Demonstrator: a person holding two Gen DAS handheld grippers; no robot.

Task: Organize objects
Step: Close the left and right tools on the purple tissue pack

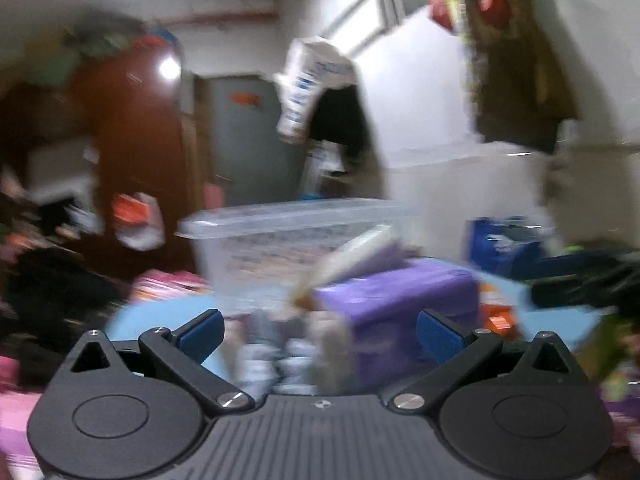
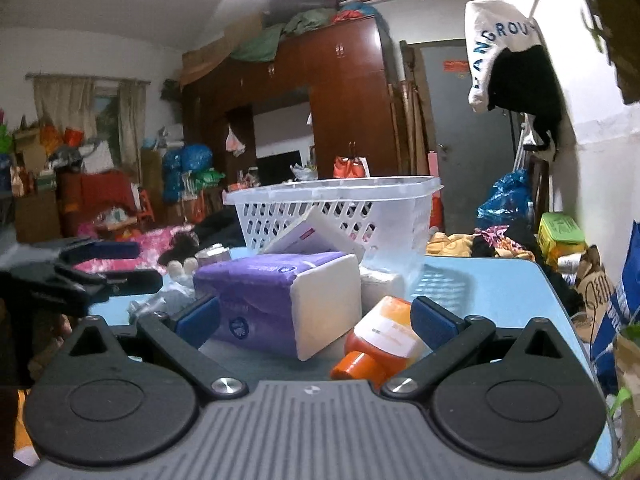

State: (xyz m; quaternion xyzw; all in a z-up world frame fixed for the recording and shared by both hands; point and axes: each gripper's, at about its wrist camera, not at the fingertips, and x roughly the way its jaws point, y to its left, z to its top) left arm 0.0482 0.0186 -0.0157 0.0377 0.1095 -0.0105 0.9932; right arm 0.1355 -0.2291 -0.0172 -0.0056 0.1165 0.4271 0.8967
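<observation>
Two obstacles before basket [image 2: 340, 208]: purple tissue pack [image 2: 276, 300], orange bottle [image 2: 380, 340].

A tall dark-red wooden wardrobe [image 2: 344, 92] stood at centre frame in the right wrist view, with green and red bundles [image 2: 308, 20] heaped on top. To its right was a grey door [image 2: 452, 128]. A white tote bag with blue lettering [image 2: 492, 44] hung at upper right, over a black garment [image 2: 528, 88]. Pale curtains [image 2: 84, 100] framed a window at the left. A blue plastic bag [image 2: 504, 200] sat at right of centre. The left wrist view was badly blurred.
</observation>
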